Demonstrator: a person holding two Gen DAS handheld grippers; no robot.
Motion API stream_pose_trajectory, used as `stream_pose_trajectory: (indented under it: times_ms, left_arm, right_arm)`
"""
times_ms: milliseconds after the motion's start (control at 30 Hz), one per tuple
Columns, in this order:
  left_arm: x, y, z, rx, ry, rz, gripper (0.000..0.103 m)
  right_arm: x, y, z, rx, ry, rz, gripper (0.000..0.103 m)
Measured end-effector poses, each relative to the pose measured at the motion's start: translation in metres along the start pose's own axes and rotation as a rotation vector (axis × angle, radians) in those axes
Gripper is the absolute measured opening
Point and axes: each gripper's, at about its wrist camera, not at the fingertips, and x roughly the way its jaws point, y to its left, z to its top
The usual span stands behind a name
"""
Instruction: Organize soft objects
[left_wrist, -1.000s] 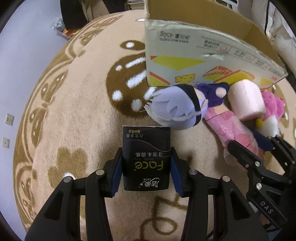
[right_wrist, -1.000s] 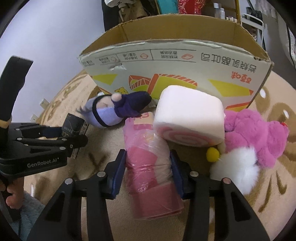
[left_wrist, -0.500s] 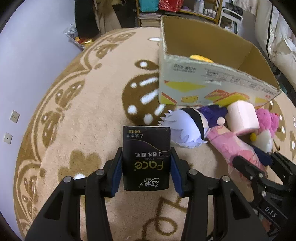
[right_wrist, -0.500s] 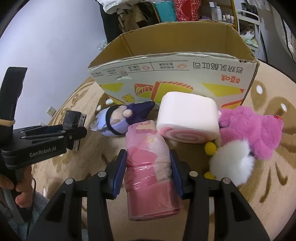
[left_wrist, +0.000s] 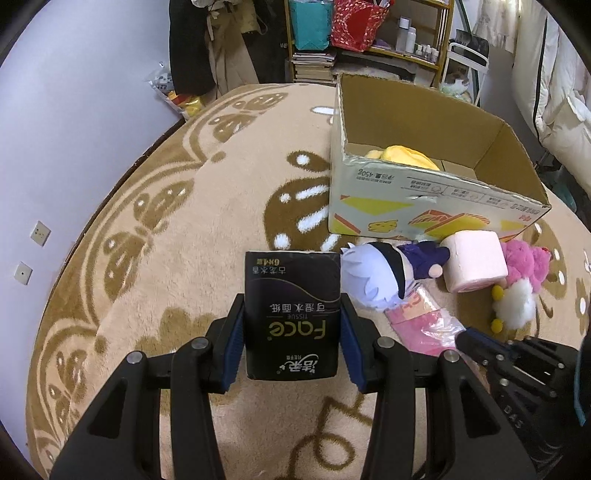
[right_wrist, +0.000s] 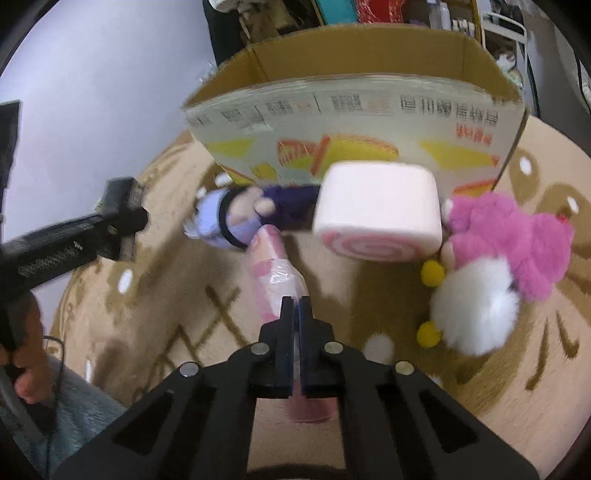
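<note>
My left gripper (left_wrist: 292, 306) is shut on a black tissue pack (left_wrist: 291, 280), held above the beige rug. To its right lies a pink plastic-wrapped pack (left_wrist: 424, 317). In the right wrist view my right gripper (right_wrist: 295, 306) sits on top of that pink pack (right_wrist: 273, 269), its jaws closing to a thin slit with pink wrap showing in it. Past the pack lie a purple-haired doll (right_wrist: 236, 218), a pink roll cushion (right_wrist: 380, 218) and a pink and white plush (right_wrist: 509, 251). Behind them stands an open cardboard box (left_wrist: 436, 192) holding a yellow soft thing (left_wrist: 402, 155).
The round beige rug (left_wrist: 166, 229) with a brown pattern spreads to the left. A lilac wall (left_wrist: 66, 129) borders it. Shelves, bags and hanging clothes (left_wrist: 332, 29) stand beyond the box. A hand (right_wrist: 26, 354) holds the left gripper's handle.
The right gripper's jaws went from wide around the pink pack to almost together on top of it. The left gripper rose with the black pack, and the box's inside came into view.
</note>
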Motion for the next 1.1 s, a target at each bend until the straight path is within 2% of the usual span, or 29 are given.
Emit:
stream_pose_trajectory:
  times_ms: [133,600,867,1000,1100]
  left_arm:
    - [-0.004,-0.001,-0.001,0.006,-0.018,0.004,0.045]
    - [-0.031,0.006,0.004,-0.015,-0.121,0.024,0.045]
    - [-0.050,0.011,0.015,-0.035,-0.161,0.006,0.045]
    - [-0.066,0.007,0.021,0.006,-0.202,0.033,0.045]
    - [-0.077,0.002,0.029,0.009,-0.220,0.003,0.045]
  right_arm:
    - [-0.007,0.000,0.002,0.015,-0.022,0.018,0.001]
    - [-0.060,0.030,0.012,-0.080,-0.163,0.036,0.001]
    - [-0.096,0.016,0.027,-0.032,-0.251,0.048,0.001]
    - [-0.116,0.013,0.036,-0.044,-0.309,0.036,0.001]
    - [-0.129,0.009,0.043,-0.044,-0.348,0.032,0.001]
